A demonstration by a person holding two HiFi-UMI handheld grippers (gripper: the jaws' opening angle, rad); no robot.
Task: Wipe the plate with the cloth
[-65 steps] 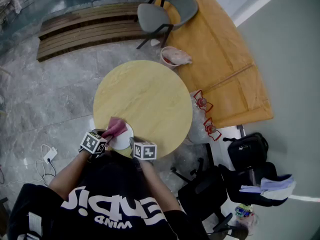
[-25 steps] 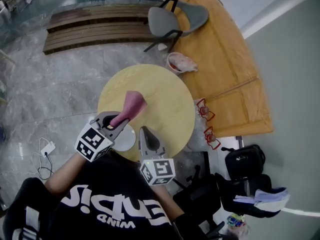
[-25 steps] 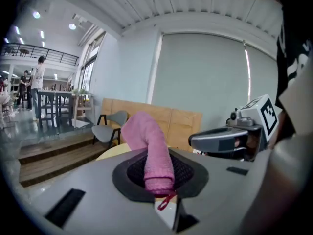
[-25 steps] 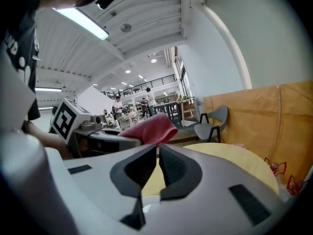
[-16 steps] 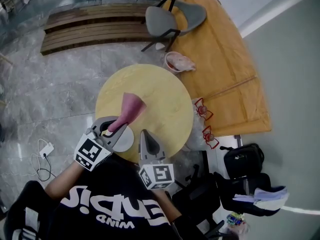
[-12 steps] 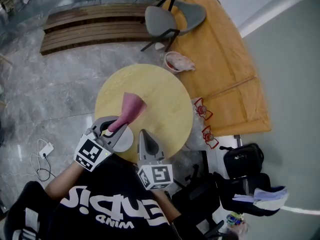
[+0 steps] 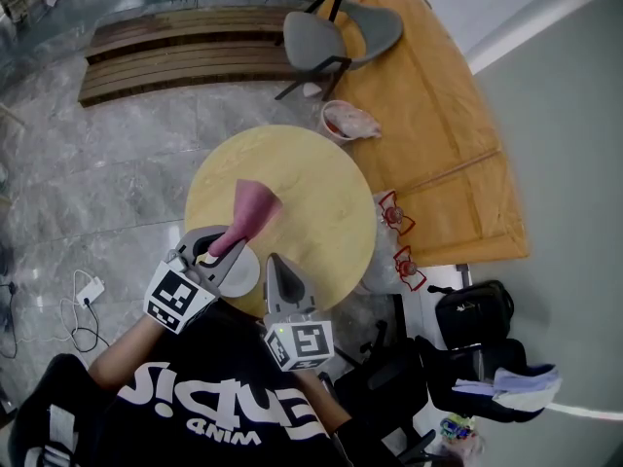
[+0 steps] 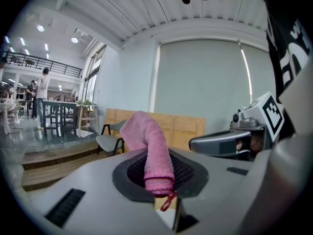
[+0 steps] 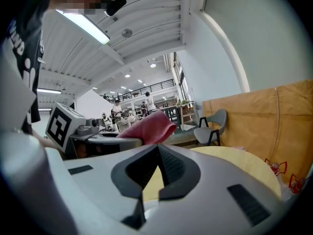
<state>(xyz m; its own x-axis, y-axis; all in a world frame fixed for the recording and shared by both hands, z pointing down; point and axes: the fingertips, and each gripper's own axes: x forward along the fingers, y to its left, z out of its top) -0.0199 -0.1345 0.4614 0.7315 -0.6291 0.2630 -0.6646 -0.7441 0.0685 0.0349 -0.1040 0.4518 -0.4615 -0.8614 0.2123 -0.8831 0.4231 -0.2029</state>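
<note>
The left gripper (image 7: 222,252) is clamped tight on the pink cloth (image 7: 252,205). In the left gripper view the cloth (image 8: 153,148) is a soft, nubbly roll of terry, standing up out of the closed jaws and flopping over at the top, with a loose red thread dangling at the pinch. The right gripper (image 7: 273,264) has its jaws pressed together with nothing between them, and the ribbed black pads (image 9: 168,163) meet in a narrow point. The white round plate (image 7: 243,274) sits on the near edge of the table (image 7: 316,188), a pale yellow wooden disc with a smooth matte top. The left gripper partly covers the plate, and the cloth is held up clear of it, out over the table.

Compared with a couple of seconds back, the cloth has come up off the plate, where it lay bunched, and both grippers have risen. Over the last half second almost nothing has changed. The right gripper has only eased a touch toward the person.
</note>
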